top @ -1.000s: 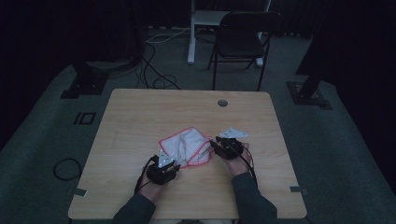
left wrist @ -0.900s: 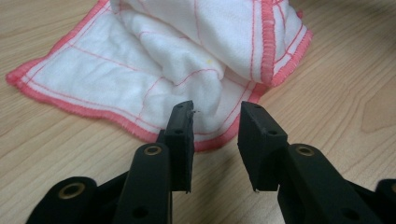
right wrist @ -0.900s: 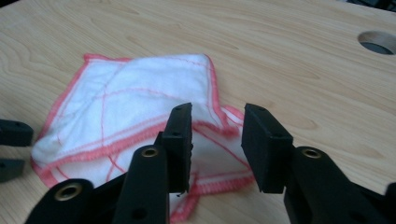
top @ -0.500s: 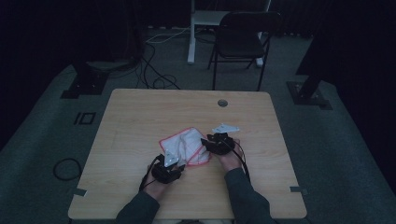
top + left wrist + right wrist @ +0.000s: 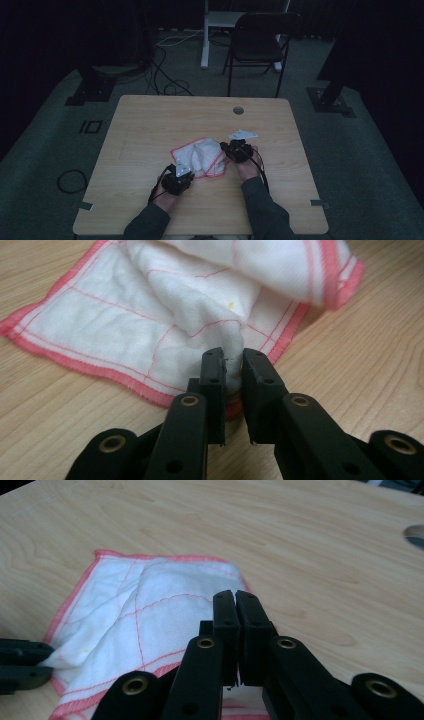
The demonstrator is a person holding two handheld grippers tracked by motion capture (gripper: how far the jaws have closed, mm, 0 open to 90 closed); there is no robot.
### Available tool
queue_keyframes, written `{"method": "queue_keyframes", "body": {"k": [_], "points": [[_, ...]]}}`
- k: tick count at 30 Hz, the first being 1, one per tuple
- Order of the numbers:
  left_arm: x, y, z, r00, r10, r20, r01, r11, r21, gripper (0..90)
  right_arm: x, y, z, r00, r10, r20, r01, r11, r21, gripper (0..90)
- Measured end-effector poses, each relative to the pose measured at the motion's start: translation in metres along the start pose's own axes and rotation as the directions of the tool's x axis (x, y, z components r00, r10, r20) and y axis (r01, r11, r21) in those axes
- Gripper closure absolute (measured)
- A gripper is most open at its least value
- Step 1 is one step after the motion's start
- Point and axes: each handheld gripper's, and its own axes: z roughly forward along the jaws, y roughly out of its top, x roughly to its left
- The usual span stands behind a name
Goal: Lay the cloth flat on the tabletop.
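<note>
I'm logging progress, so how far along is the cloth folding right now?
Done: the white cloth lies partly doubled over on the table. In hand: the left hand-held gripper has just closed on its near edge, and the right hand-held gripper on its side. Left: lifting and finishing the fold.

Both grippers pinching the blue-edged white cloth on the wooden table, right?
Not quite: the cloth has a red edge, not blue, as the left gripper view shows. The rest holds: the left gripper and the right gripper are both closed on it, on the wooden table.
</note>
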Motion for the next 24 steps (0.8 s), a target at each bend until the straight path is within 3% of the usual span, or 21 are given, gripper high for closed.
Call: {"method": "queue_keyframes", "body": {"k": [8,24], "points": [[0.010,-0.002,-0.005,0.9997,0.006,-0.022,-0.006,0.9998,0.021,84.0,-0.015,0.000,-0.010,0.9990,0.015,0.041,-0.015,1.000,-0.005,89.3],[0.043,-0.009,-0.012,0.9950,-0.051,-0.086,0.053,0.9980,0.032,85.2,-0.036,-0.005,-0.019,0.9959,0.028,0.087,-0.028,1.000,0.009,89.4]]}}
